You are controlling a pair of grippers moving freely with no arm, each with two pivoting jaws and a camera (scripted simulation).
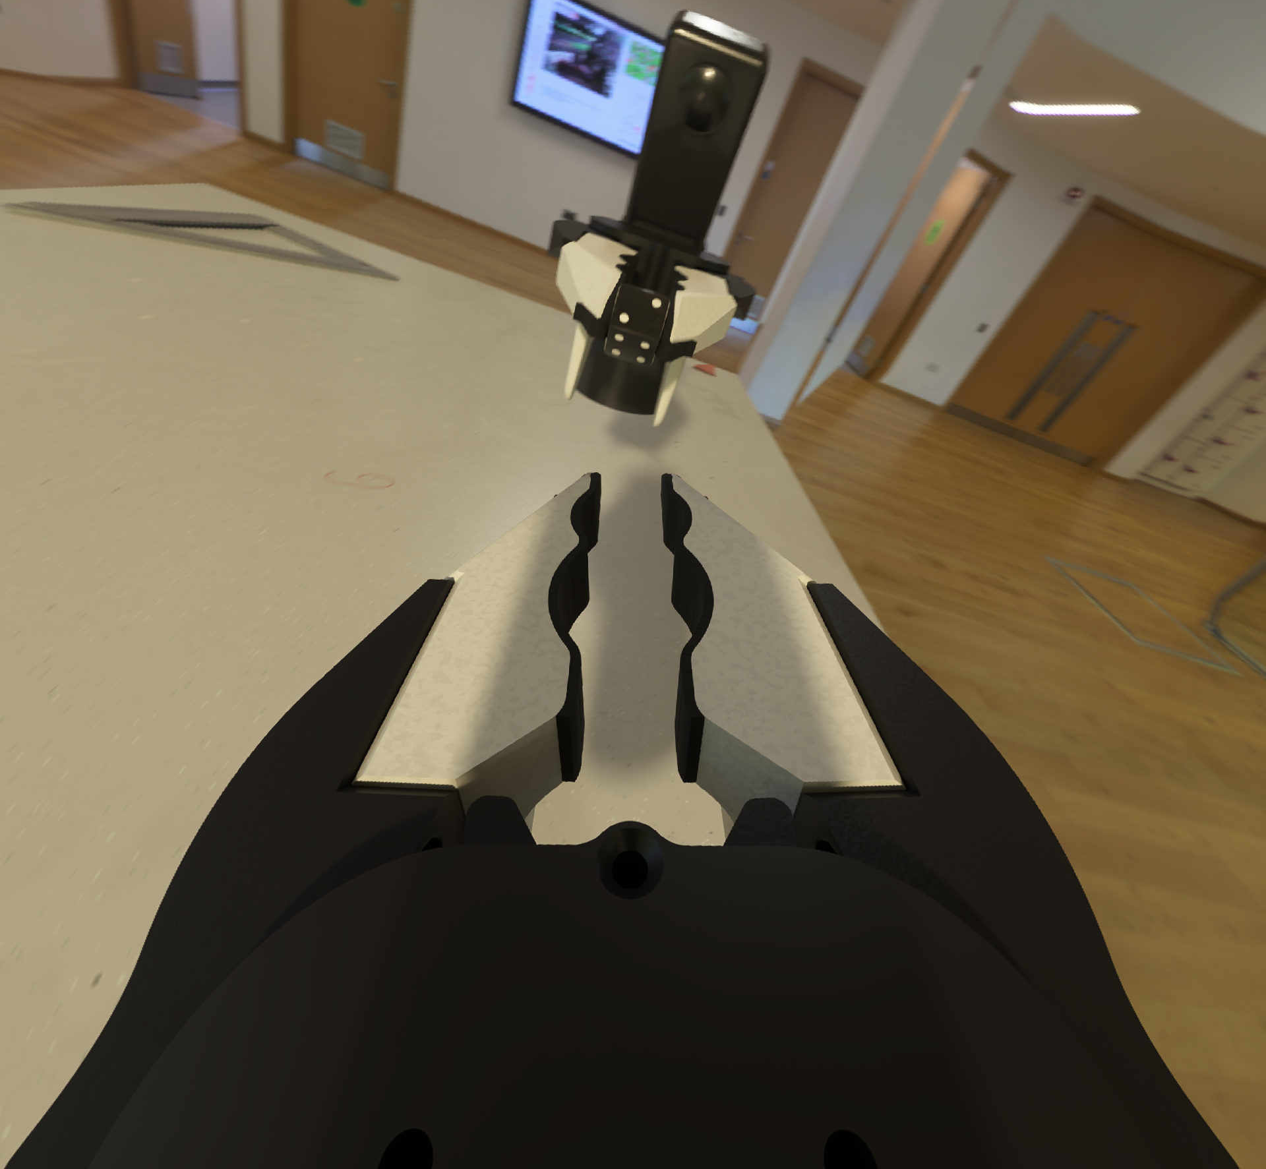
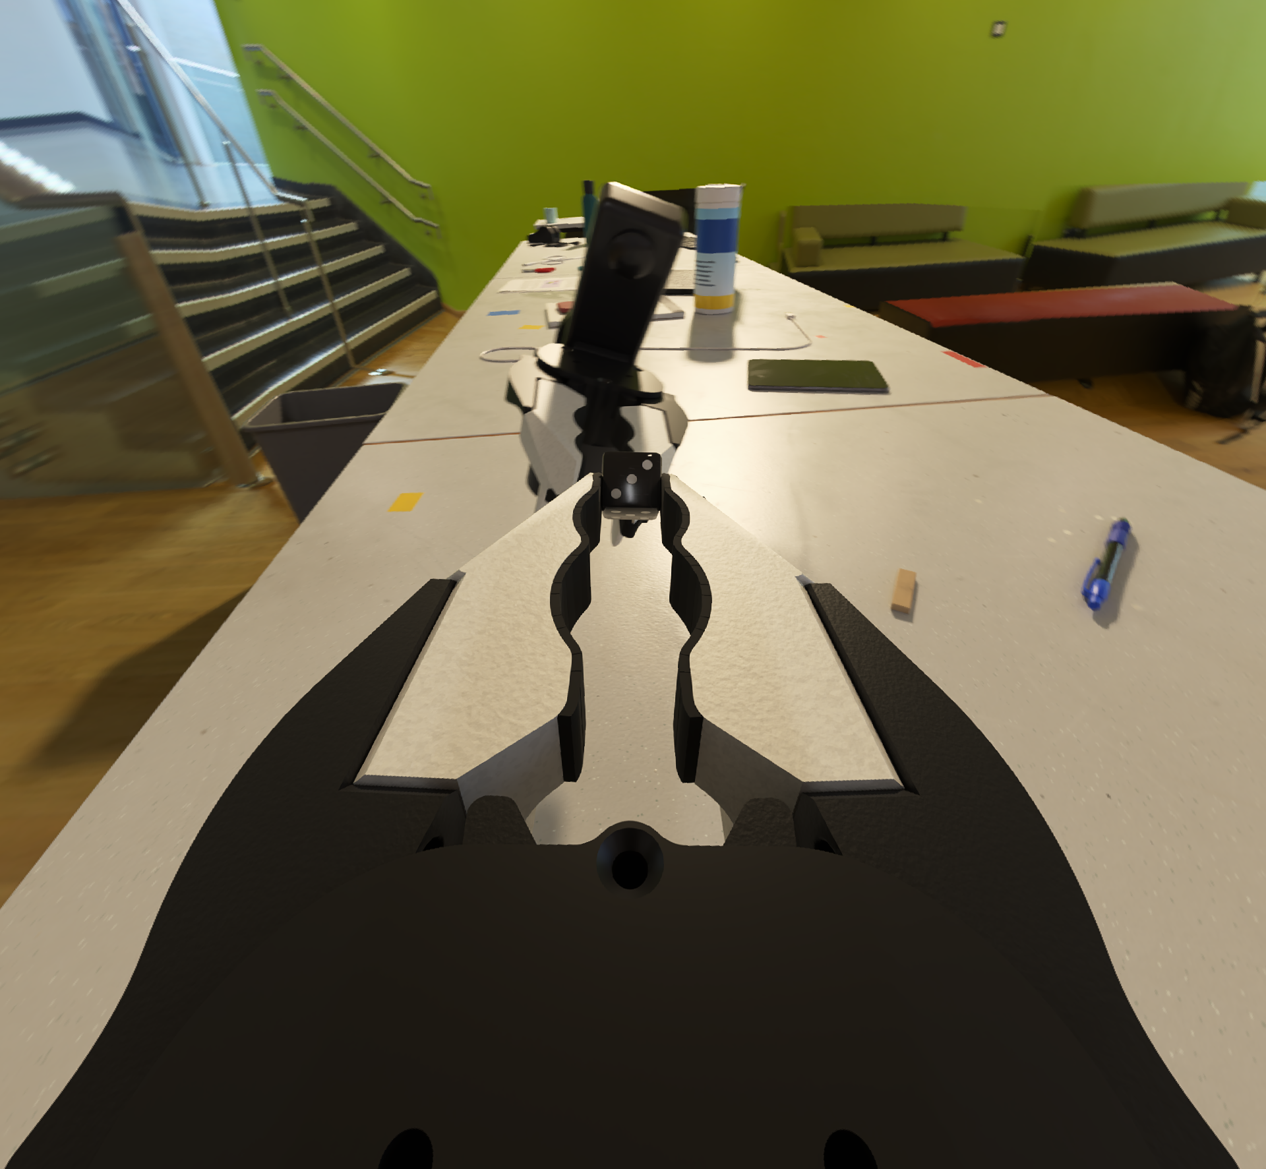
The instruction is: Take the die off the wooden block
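My right gripper (image 2: 631, 485) is shut on a black die with white pips (image 2: 631, 482), pinched at its fingertips above the pale table (image 2: 890, 485). The left wrist view shows that same gripper (image 1: 616, 406) ahead, tilted down, with the die (image 1: 637, 328) between its fingers and a shadow on the table beneath. A small wooden block (image 2: 904, 590) lies on the table to the right, apart from the die, with nothing on it. My left gripper (image 1: 631, 485) faces the right one, its jaws slightly apart and empty.
A blue pen (image 2: 1106, 564) lies right of the block. Farther back stand a tall banded can (image 2: 716, 249), a dark notebook (image 2: 818, 376) and a white cable (image 2: 788, 341). A grey bin (image 2: 322, 430) stands off the table's left edge. The table's edge (image 1: 774, 424) runs close by.
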